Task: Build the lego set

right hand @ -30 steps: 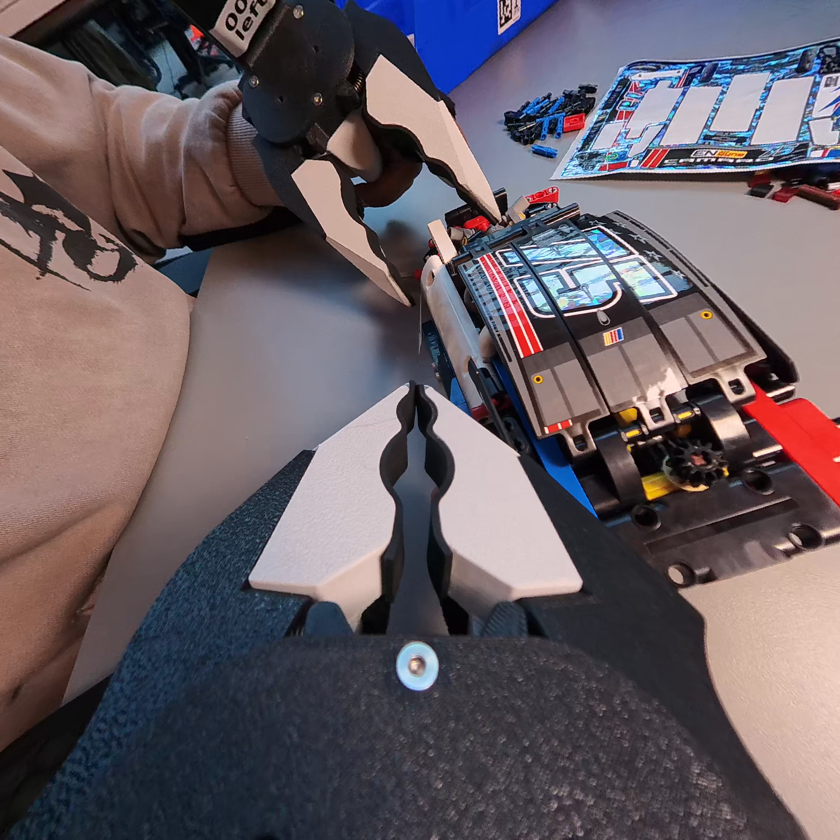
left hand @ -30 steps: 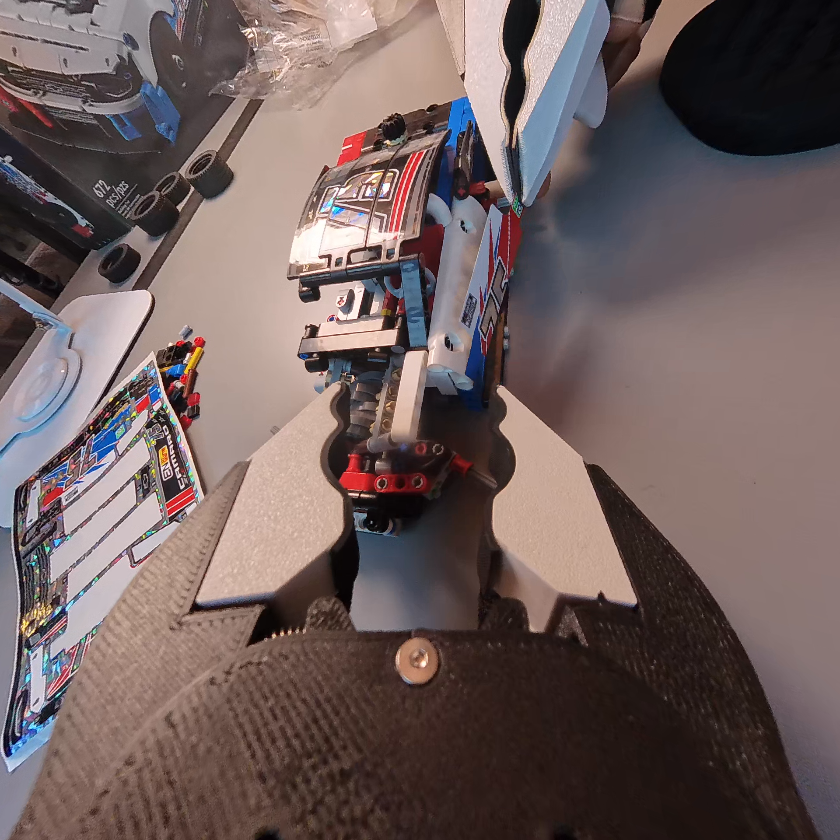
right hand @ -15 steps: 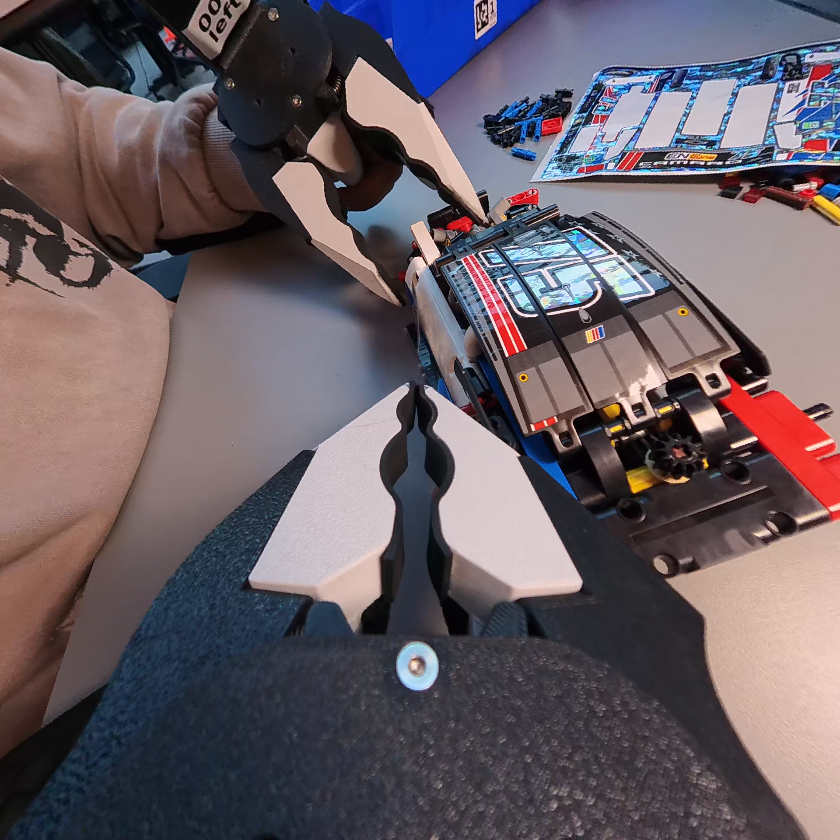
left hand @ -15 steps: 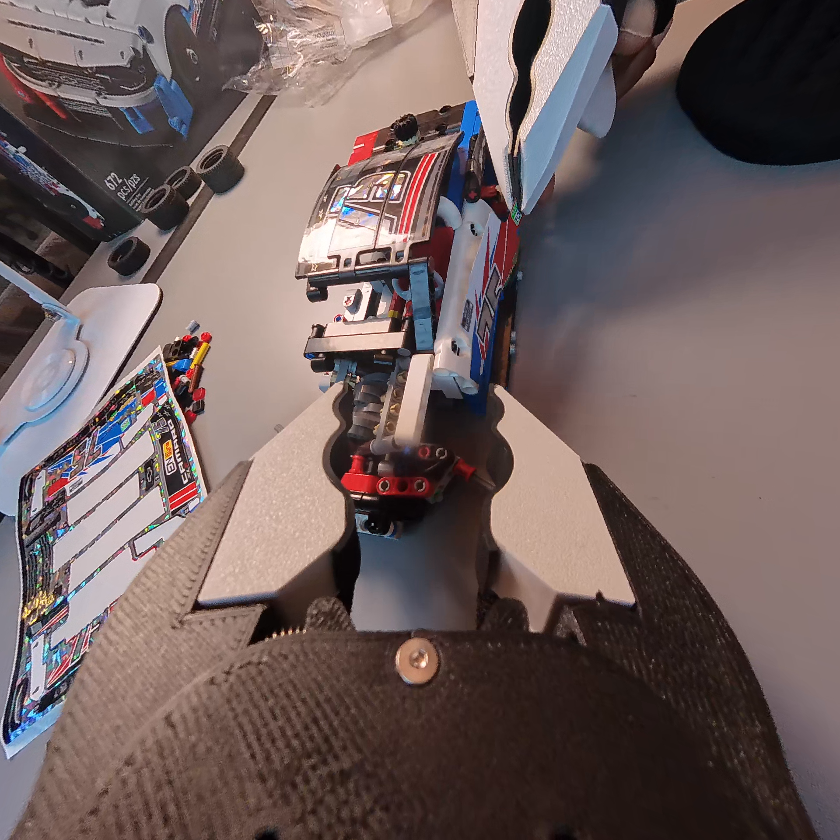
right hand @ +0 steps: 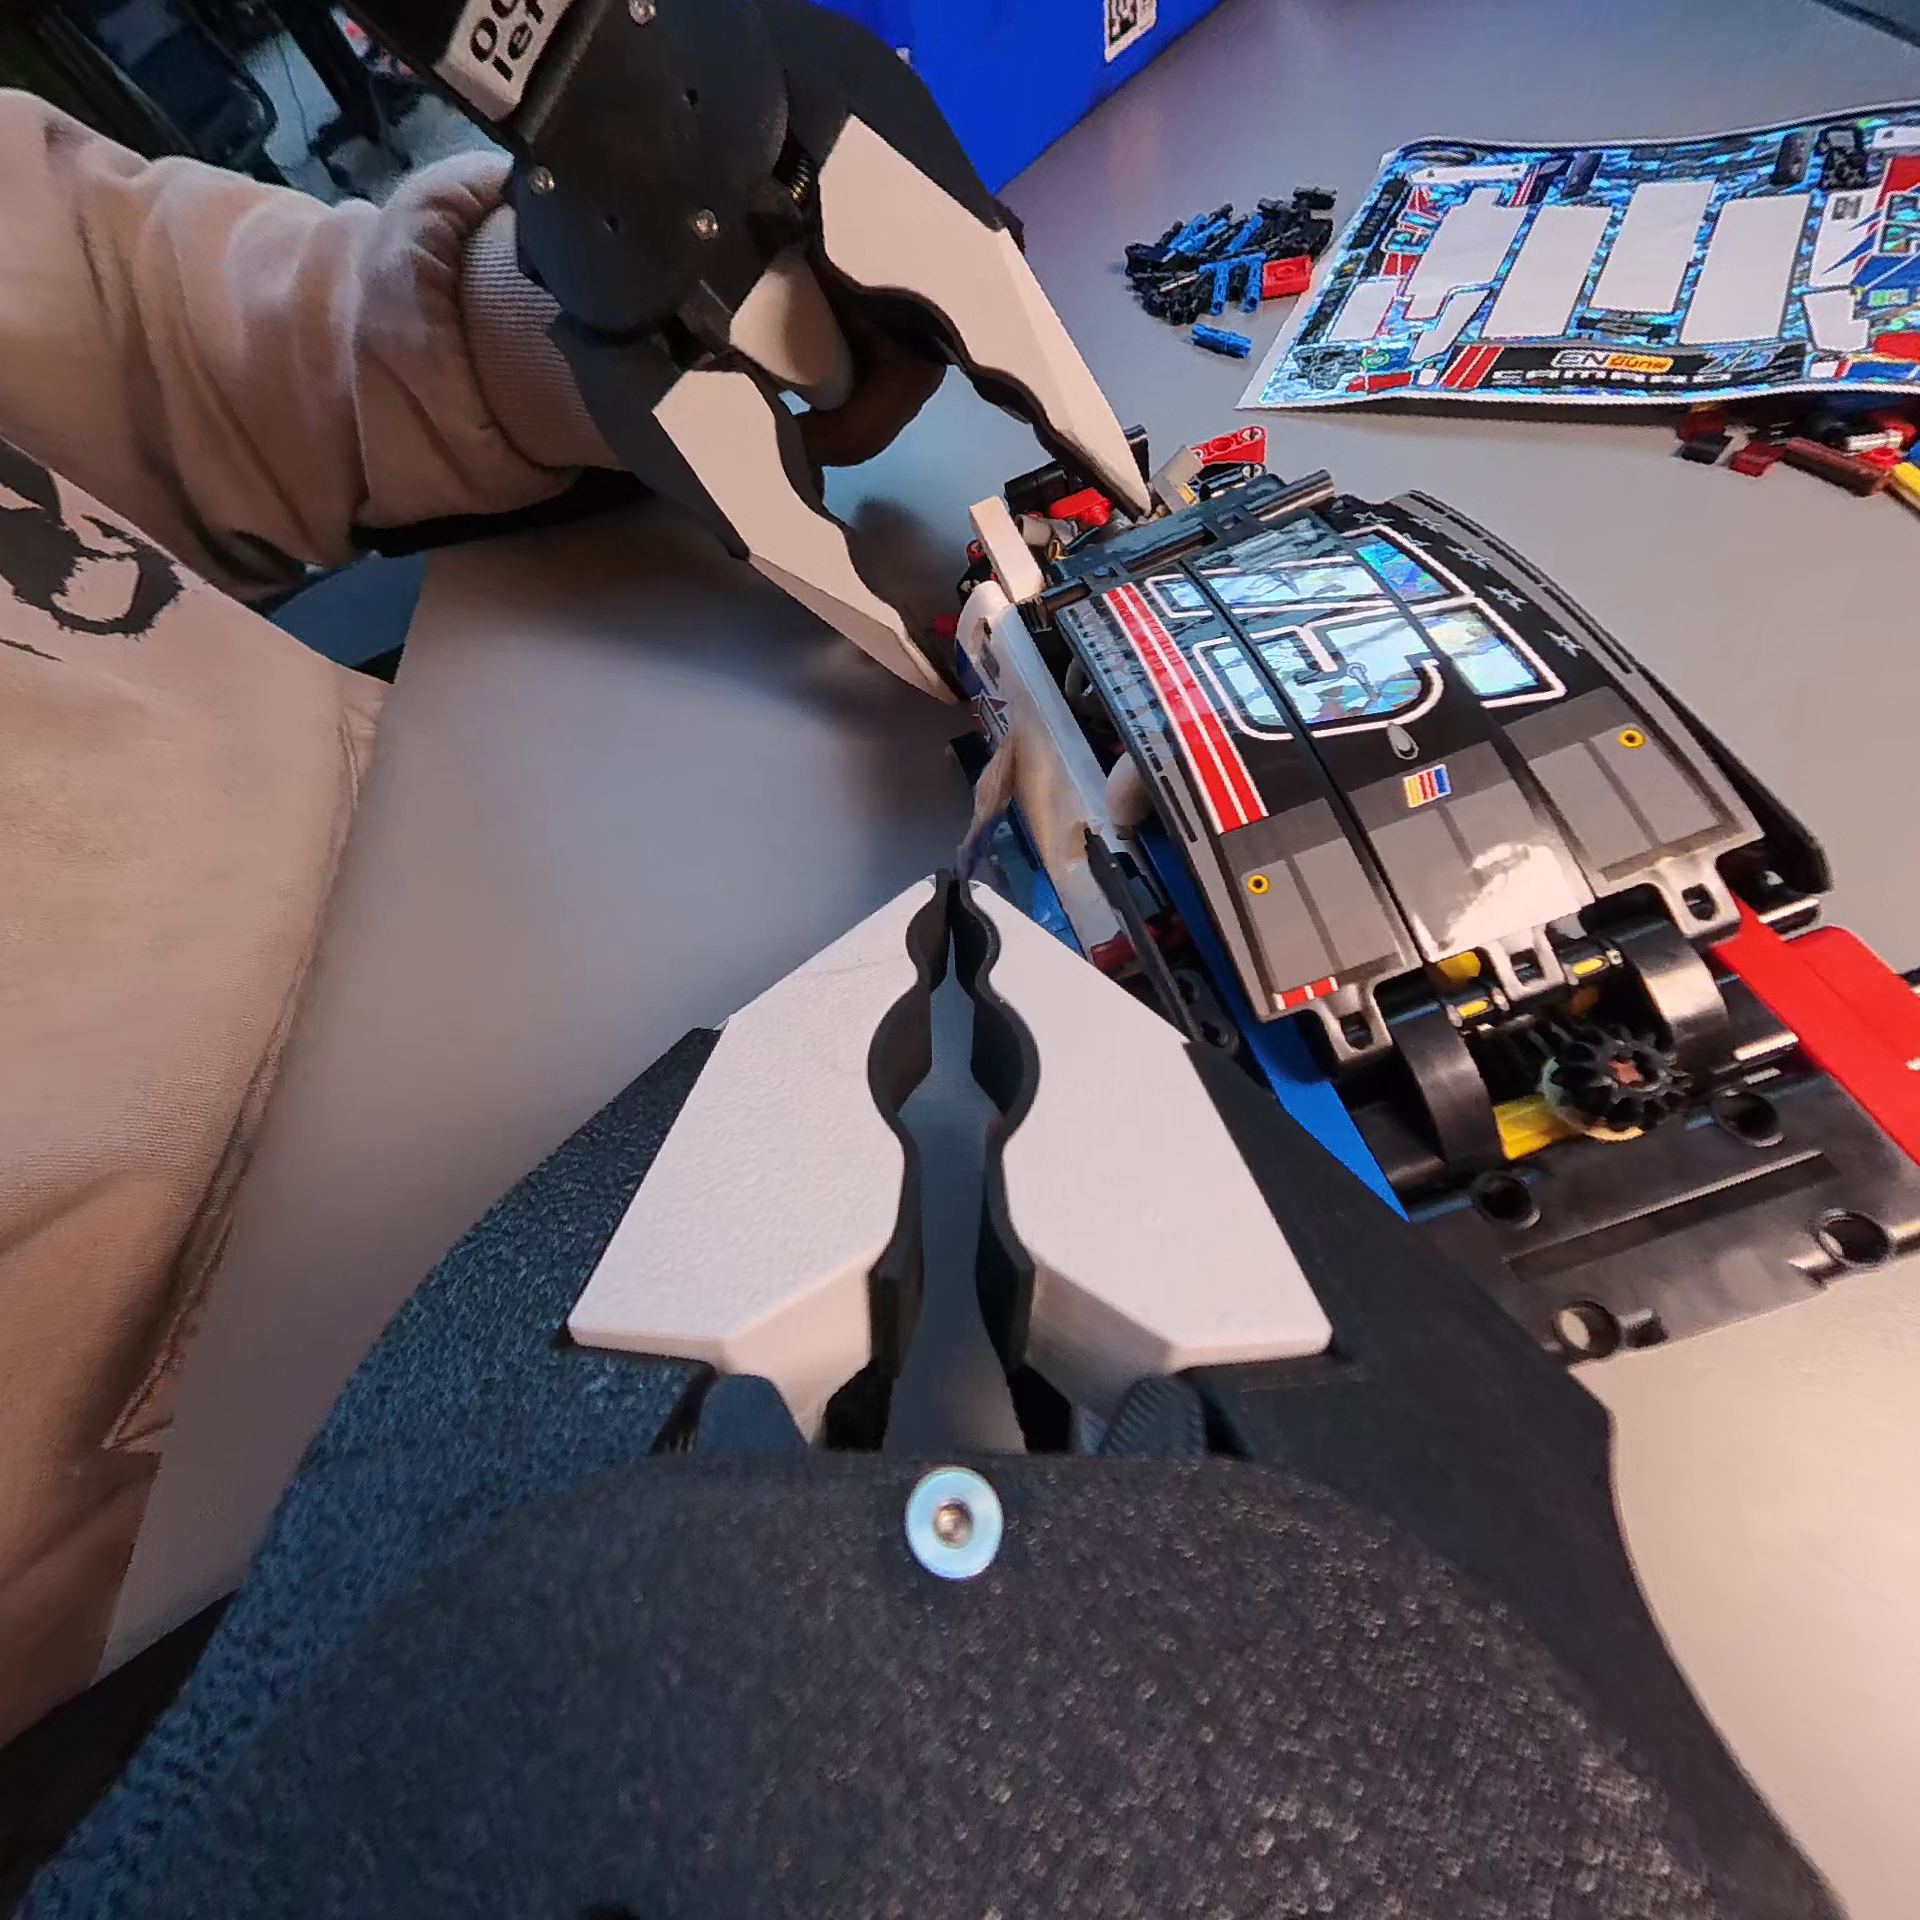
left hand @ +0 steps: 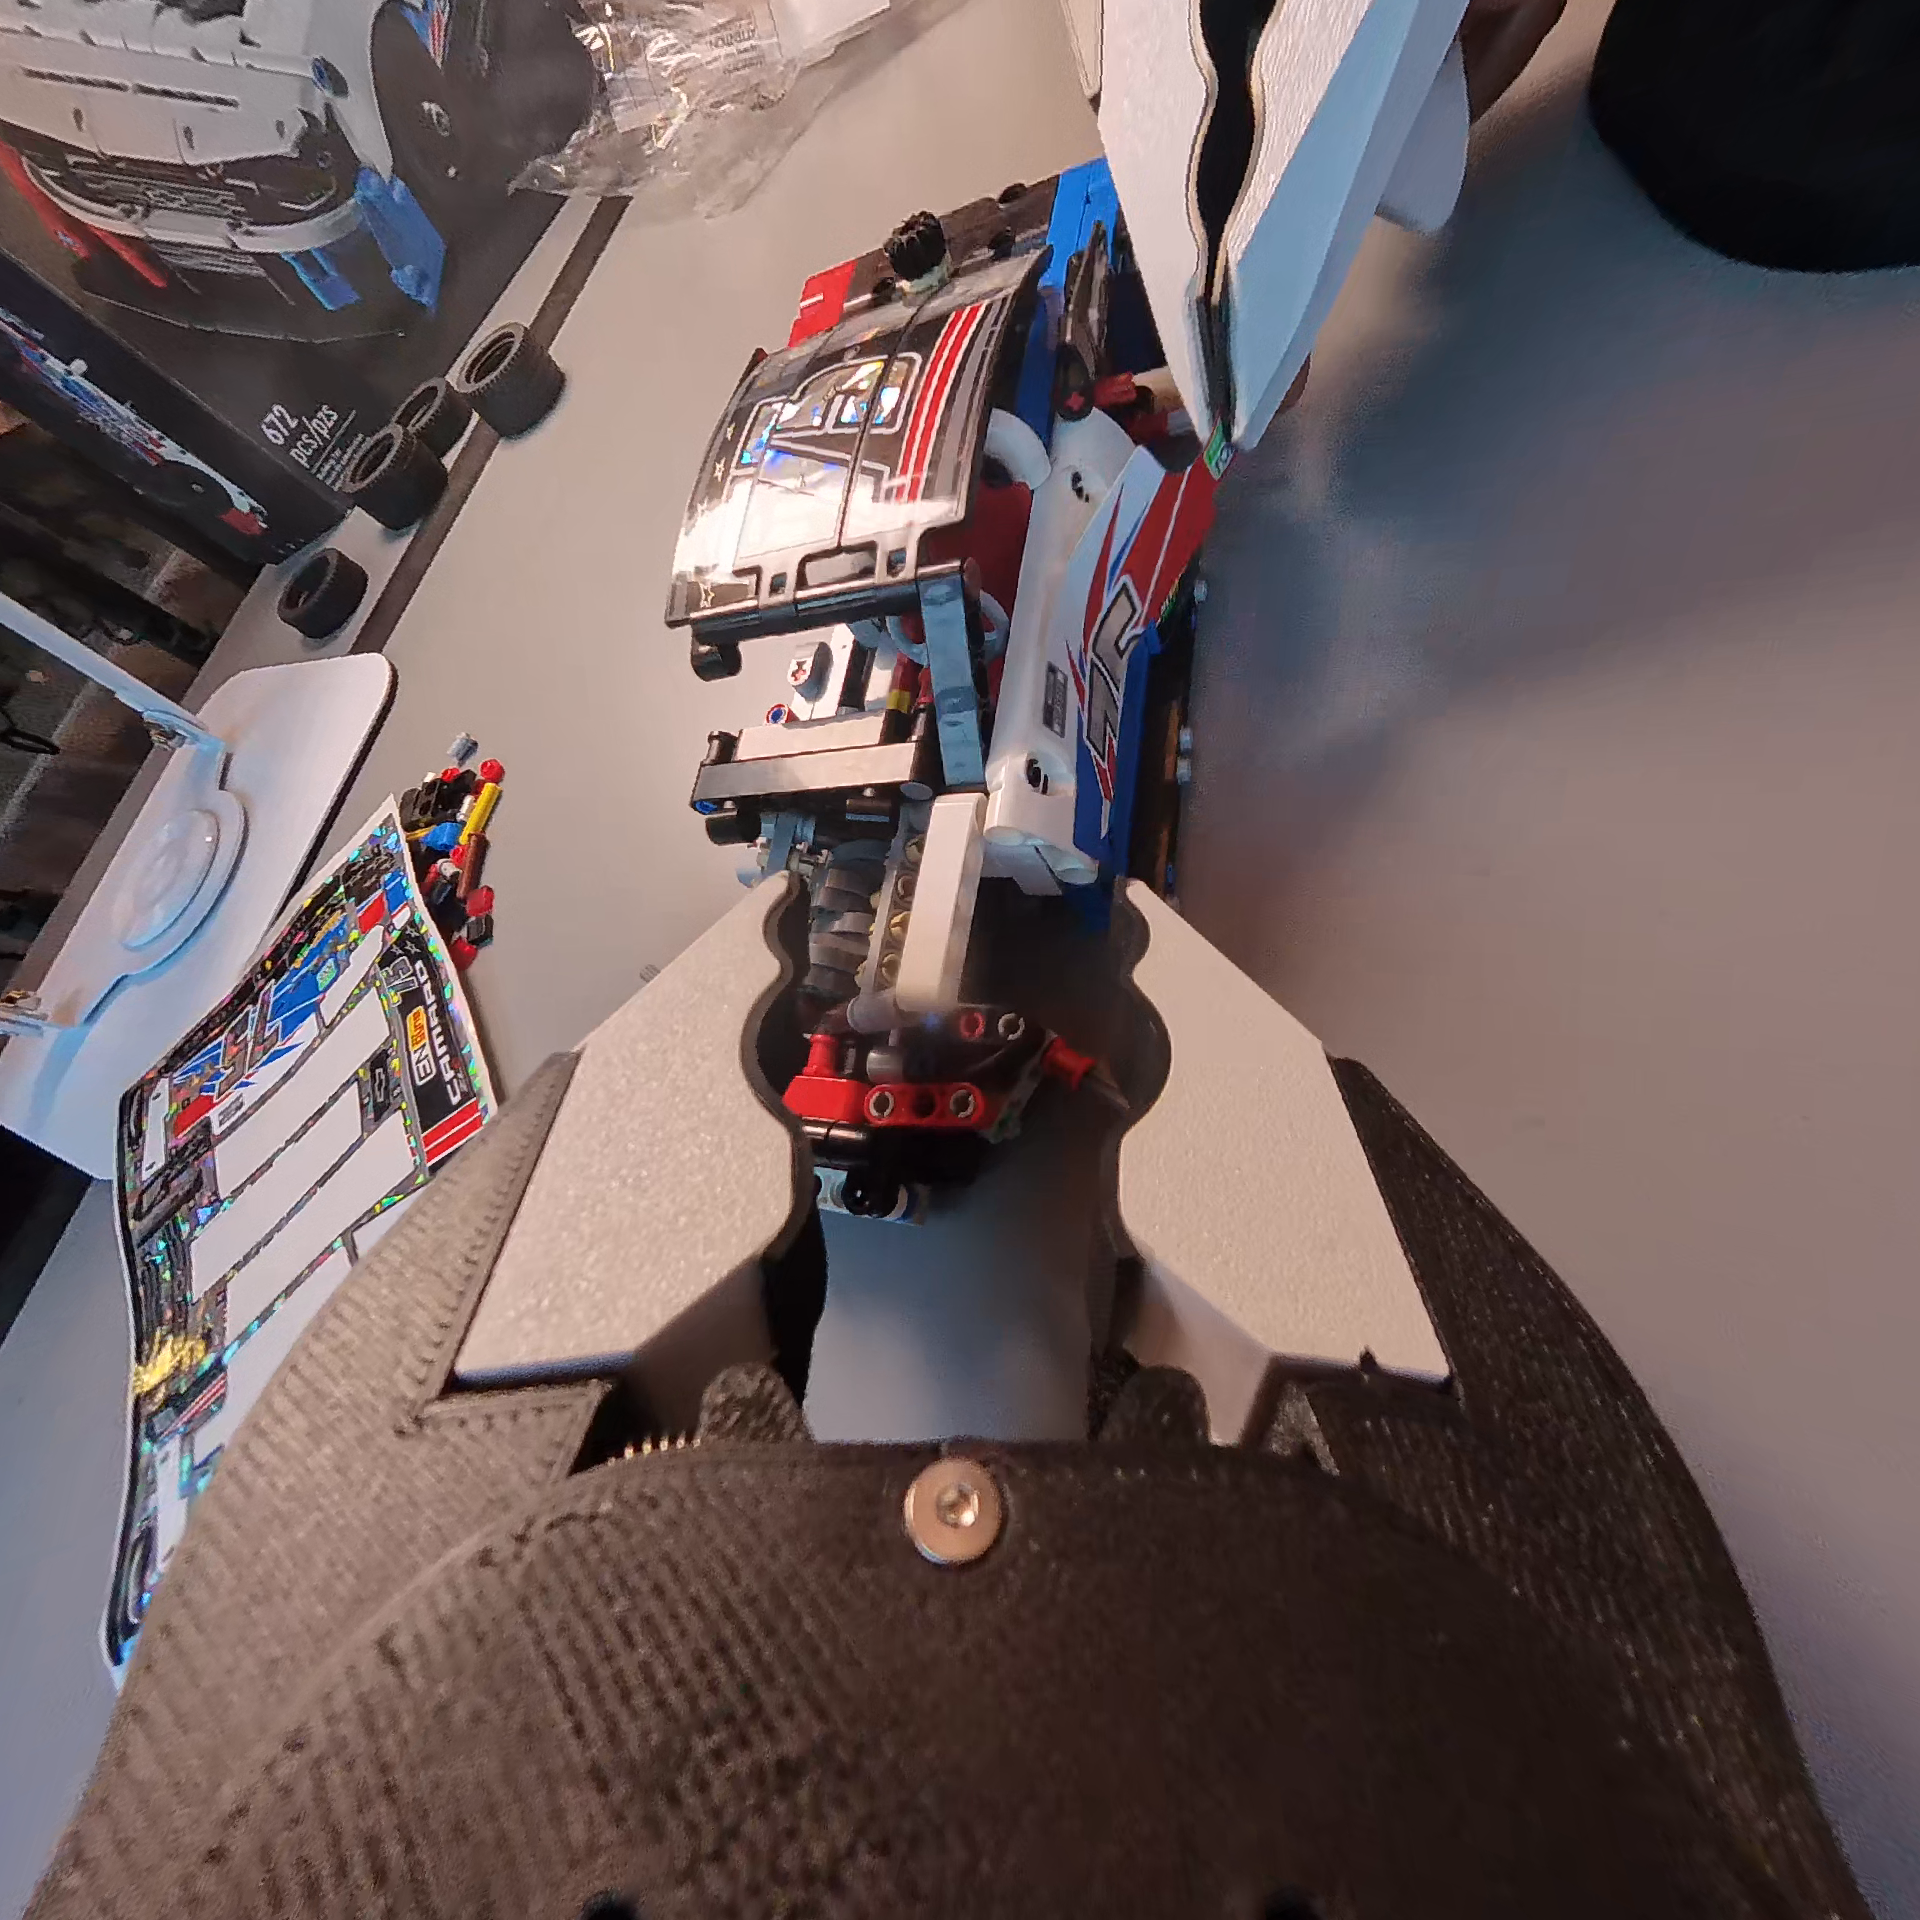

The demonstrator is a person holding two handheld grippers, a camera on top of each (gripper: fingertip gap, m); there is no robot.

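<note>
The lego car [left hand: 935, 499] lies on the grey table, with a black stickered roof and a white, blue and red side panel [left hand: 1101, 644]. My left gripper [left hand: 951, 904] is closed around the car's bare front end with the red beams [left hand: 914, 1096]; in the right wrist view it [right hand: 1034, 592] straddles that end. My right gripper [right hand: 951, 894] is shut on a small thin sticker [right hand: 982, 821] at its tips, against the car's side panel [right hand: 1023, 675]. It also shows in the left wrist view [left hand: 1216, 416], over the car's side.
A sticker sheet [left hand: 291, 1143] [right hand: 1610, 281] and loose small pieces [left hand: 457, 842] [right hand: 1226, 260] lie left of the car. Several black tyres [left hand: 509, 364], the set's box [left hand: 208, 208], a plastic bag [left hand: 675, 94] and a white stand base [left hand: 187, 831] sit farther left. A sleeve [right hand: 260, 364] is at the table edge.
The car and both grippers have shifted slightly. My right gripper's tips with the sticker have come closer to the car's side panel. Both grips are unchanged.
</note>
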